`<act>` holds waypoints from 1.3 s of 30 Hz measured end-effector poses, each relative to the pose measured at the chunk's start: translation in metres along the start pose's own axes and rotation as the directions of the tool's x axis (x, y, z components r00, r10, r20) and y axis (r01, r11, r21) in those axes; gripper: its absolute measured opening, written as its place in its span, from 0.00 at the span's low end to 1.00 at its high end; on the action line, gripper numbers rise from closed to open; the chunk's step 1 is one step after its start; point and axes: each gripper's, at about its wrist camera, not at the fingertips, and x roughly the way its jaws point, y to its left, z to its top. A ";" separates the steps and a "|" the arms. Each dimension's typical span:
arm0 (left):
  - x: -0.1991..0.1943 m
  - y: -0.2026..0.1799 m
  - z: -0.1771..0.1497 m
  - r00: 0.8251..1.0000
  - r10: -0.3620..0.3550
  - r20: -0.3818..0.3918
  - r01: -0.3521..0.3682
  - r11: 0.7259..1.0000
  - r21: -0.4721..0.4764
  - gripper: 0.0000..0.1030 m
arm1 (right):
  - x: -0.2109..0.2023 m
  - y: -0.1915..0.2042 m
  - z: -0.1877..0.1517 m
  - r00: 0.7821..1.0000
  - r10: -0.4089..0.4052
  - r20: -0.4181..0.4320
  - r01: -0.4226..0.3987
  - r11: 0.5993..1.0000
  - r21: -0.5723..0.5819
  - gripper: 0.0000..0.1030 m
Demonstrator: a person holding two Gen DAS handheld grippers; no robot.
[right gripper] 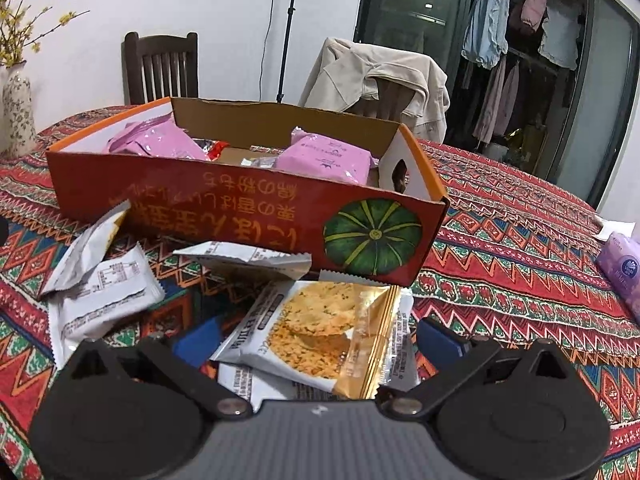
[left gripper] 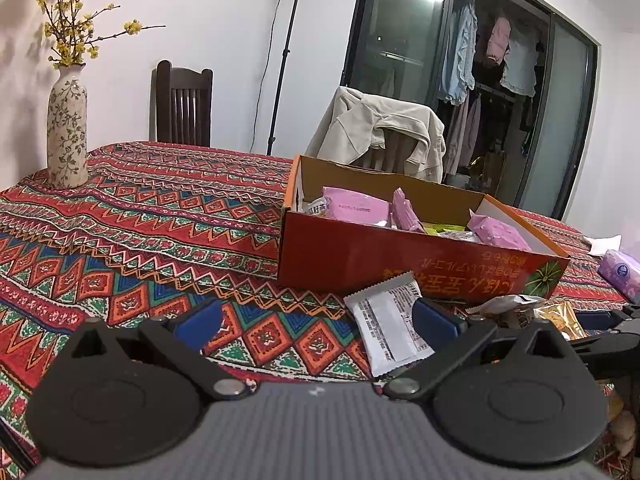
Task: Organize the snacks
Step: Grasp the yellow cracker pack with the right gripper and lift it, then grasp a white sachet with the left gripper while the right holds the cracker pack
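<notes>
Between the spread blue pads of the right gripper [right gripper: 318, 340], a cracker packet [right gripper: 320, 336] with a gold end and a photo of crumbly biscuits, lying face up on top of another white wrapper, nothing pinched yet; probably lined up for a pick, judging by how the jaws straddle it. Just beyond, a crumpled silver-white packet [right gripper: 244, 258] resting against the wall of the red box [right gripper: 224, 204]; off to the left, two more white packets [right gripper: 104, 292] lying label side up, their print too small to read. Inside the box ahead, pink packets [right gripper: 324, 158] already dropped in, so sorting looks partly done. On the box front, yellow lettering upside down from here, apparently Japanese, beside a green pumpkin picture [right gripper: 372, 236]. Far right, a purple tissue pack [right gripper: 622, 268] on the patterned tablecloth [right gripper: 520, 248]. Over at the left gripper [left gripper: 318, 320], jaws likewise spread and empty, one white packet [left gripper: 384, 320] lying back up just inside its right pad, barcode side showing.
</notes>
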 end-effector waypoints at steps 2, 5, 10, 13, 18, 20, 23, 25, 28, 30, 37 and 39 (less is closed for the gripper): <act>0.000 0.000 0.000 1.000 0.003 0.001 -0.003 1.000 0.000 1.00 | -0.004 0.006 -0.001 1.000 -0.022 0.022 0.023 0.999 -0.033 0.86; 0.000 0.001 0.000 1.000 0.003 0.000 -0.003 1.000 0.003 1.00 | -0.009 0.017 -0.002 0.997 -0.055 0.053 0.060 0.994 -0.089 0.72; 0.000 0.000 0.000 1.000 0.004 -0.001 -0.004 1.000 0.004 1.00 | -0.021 0.021 -0.003 0.994 -0.043 0.104 0.054 0.993 -0.104 0.45; 0.000 -0.001 0.000 1.000 0.004 -0.002 -0.004 1.000 0.005 1.00 | -0.026 0.018 -0.003 0.992 -0.037 0.124 0.048 0.995 -0.086 0.20; 0.001 -0.002 -0.001 1.000 0.009 -0.003 -0.009 1.000 0.009 1.00 | -0.038 -0.002 -0.005 0.981 -0.033 0.191 0.030 0.999 0.018 0.11; 0.001 -0.002 -0.001 1.000 0.011 -0.005 -0.011 1.000 0.011 1.00 | -0.042 -0.008 -0.007 0.977 -0.026 0.211 0.016 0.999 0.049 0.11; 0.002 -0.002 -0.001 1.000 0.016 -0.005 -0.016 1.000 0.014 1.00 | -0.047 -0.012 -0.008 0.972 -0.024 0.233 0.009 0.998 0.065 0.11; 0.002 -0.003 -0.001 1.000 0.022 -0.005 -0.022 1.000 0.016 1.00 | -0.051 -0.014 -0.008 0.967 -0.023 0.254 0.005 0.997 0.073 0.11; 0.003 -0.004 -0.001 0.999 0.035 -0.004 -0.035 0.999 0.021 1.00 | -0.056 -0.019 -0.009 0.958 -0.020 0.285 -0.007 0.996 0.094 0.11; 0.003 -0.005 -0.001 0.999 0.048 -0.007 -0.048 0.998 0.027 1.00 | -0.057 -0.021 -0.010 0.955 -0.018 0.296 -0.015 0.994 0.110 0.11; 0.003 -0.015 0.009 0.998 0.062 -0.023 -0.061 0.997 0.057 1.00 | -0.064 -0.029 -0.012 0.943 0.005 0.332 -0.056 0.988 0.145 0.11; 0.005 -0.020 0.013 0.997 0.066 -0.028 -0.064 0.996 0.063 1.00 | -0.065 -0.031 -0.013 0.940 0.011 0.341 -0.066 0.986 0.151 0.11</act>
